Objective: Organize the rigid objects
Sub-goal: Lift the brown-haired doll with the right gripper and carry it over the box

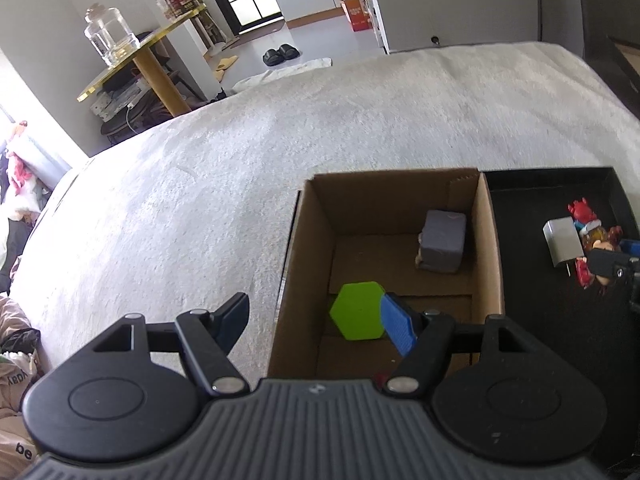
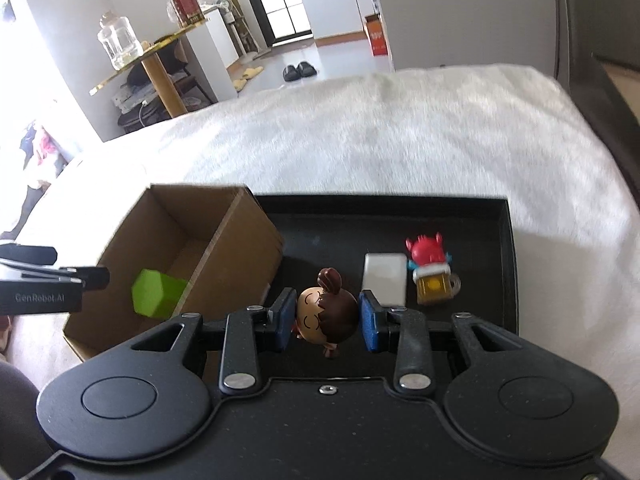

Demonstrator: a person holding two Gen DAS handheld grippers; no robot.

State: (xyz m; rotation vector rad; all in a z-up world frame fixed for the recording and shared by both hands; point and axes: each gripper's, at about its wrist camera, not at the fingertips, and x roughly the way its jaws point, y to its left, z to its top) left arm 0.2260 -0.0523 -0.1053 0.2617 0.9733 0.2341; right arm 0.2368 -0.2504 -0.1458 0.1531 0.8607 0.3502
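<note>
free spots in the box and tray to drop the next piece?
Cardboard box: bare floor left of the grey block, beyond the green hexagon. Black tray: far strip and box-side half bare; crowded around the white charger and red figurine.

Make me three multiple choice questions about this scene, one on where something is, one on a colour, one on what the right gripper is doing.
1. Where is the hexagon block?
A. in the cardboard box
B. on the black tray
C. on the blanket

2. What colour is it?
A. red
B. green
C. yellow

3. The right gripper is:
A. shut flat, holding nothing
B. around the doll's head
C. inside the box

Answers:
1 A: the hexagon block lies on the cardboard box floor.
2 B: it is bright green.
3 B: the right gripper has a finger at each side of the doll.
</note>
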